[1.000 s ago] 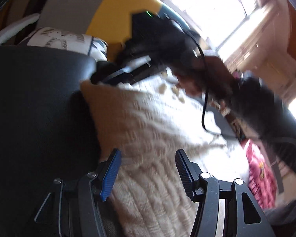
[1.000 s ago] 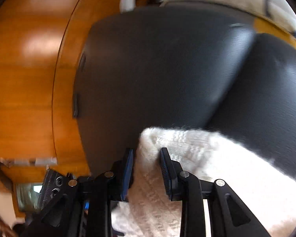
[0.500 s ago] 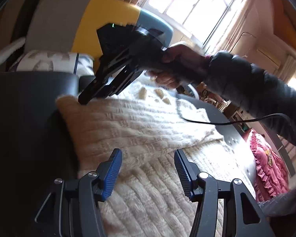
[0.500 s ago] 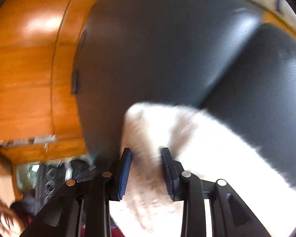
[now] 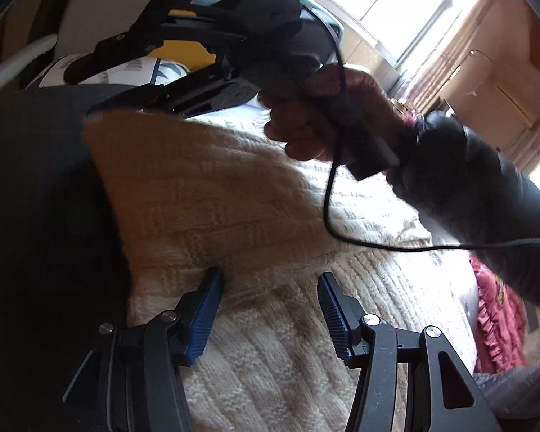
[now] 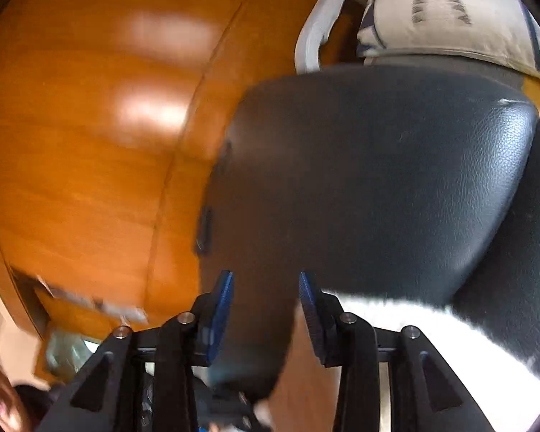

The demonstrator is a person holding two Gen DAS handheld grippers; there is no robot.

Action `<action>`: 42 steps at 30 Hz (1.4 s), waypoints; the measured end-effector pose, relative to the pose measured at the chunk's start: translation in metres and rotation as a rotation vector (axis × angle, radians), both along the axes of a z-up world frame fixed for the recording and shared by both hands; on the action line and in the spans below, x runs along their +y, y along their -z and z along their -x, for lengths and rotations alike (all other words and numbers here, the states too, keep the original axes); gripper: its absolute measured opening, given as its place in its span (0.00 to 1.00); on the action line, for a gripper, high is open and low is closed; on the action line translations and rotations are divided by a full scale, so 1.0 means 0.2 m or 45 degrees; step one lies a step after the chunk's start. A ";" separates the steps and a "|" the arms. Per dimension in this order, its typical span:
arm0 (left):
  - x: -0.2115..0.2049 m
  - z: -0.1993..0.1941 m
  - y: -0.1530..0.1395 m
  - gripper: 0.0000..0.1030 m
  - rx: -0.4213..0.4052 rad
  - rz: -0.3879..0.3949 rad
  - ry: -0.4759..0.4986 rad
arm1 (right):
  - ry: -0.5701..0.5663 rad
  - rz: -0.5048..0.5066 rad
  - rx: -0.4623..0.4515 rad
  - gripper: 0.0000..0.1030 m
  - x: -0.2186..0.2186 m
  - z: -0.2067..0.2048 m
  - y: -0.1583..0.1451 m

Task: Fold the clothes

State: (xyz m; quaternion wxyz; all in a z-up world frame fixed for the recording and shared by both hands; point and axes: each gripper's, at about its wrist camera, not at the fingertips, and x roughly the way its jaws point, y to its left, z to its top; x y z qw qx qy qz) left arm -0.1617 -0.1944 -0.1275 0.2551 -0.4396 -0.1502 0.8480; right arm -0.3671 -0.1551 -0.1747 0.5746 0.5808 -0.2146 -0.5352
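A cream knitted sweater (image 5: pixel 216 198) lies on a black leather sofa (image 5: pixel 36 216), its upper part folded over onto the lower part. My left gripper (image 5: pixel 270 275) hovers open just above the fold's edge, with knit below the gap and nothing pinched. A hand (image 5: pixel 324 118) holds my right gripper (image 5: pixel 86 90) above the sweater's far corner. In the right wrist view the right gripper (image 6: pixel 264 280) is open with only sofa leather (image 6: pixel 378 180) behind the gap. The sweater (image 6: pixel 414 324) lies low and to the right of its fingers.
A printed pillow (image 6: pixel 450 10) rests behind the sofa back, beside a white rail (image 6: pixel 313 28). Orange wood panelling (image 6: pixel 90 144) fills the left. A pink ruffled cushion (image 5: pixel 496 324) lies at the sweater's right end. A black cable (image 5: pixel 327 208) dangles over the sweater.
My right gripper let go of the sweater's edge, opened a little and tilted upward off the cloth. The folded flap now rests flat. The left gripper has stayed open in place.
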 end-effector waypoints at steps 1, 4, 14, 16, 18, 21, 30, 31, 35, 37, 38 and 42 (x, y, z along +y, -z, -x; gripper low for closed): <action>-0.01 0.01 0.00 0.54 -0.013 -0.017 -0.009 | 0.020 -0.006 -0.009 0.37 -0.02 -0.01 0.02; -0.03 0.03 0.01 0.54 -0.059 -0.086 -0.042 | 0.021 -0.106 0.014 0.37 -0.08 -0.03 0.01; -0.07 -0.01 -0.21 0.55 0.067 -0.222 -0.060 | -0.022 -0.136 -0.009 0.39 0.27 -0.08 -0.22; -0.02 0.01 -0.21 0.55 0.063 -0.160 -0.058 | -0.037 -0.251 -0.041 0.40 0.27 -0.10 -0.14; 0.02 0.04 -0.16 0.55 0.004 -0.111 -0.059 | 0.014 -0.380 -0.034 0.34 0.25 -0.09 -0.05; 0.07 0.03 -0.05 0.54 -0.074 0.015 -0.076 | 0.123 -0.421 0.005 0.14 0.29 -0.05 0.01; 0.10 -0.01 -0.15 0.55 -0.025 -0.019 -0.160 | 0.332 -0.253 0.124 0.28 0.75 -0.23 -0.27; 0.10 -0.03 -0.16 0.55 -0.004 -0.037 -0.163 | 0.369 -0.264 0.147 0.28 0.84 -0.27 -0.30; 0.13 -0.04 -0.25 0.56 0.053 -0.039 -0.153 | 0.553 -0.429 0.260 0.28 1.24 -0.49 -0.37; 0.16 -0.02 -0.29 0.57 0.066 -0.010 -0.135 | 0.659 -0.494 0.279 0.28 1.43 -0.60 -0.37; 0.13 -0.02 -0.31 0.57 0.070 0.009 -0.128 | 0.711 -0.523 0.280 0.28 1.52 -0.64 -0.36; 0.24 -0.01 -0.27 0.57 0.022 0.080 -0.120 | 0.877 -0.586 0.223 0.28 1.79 -0.76 -0.22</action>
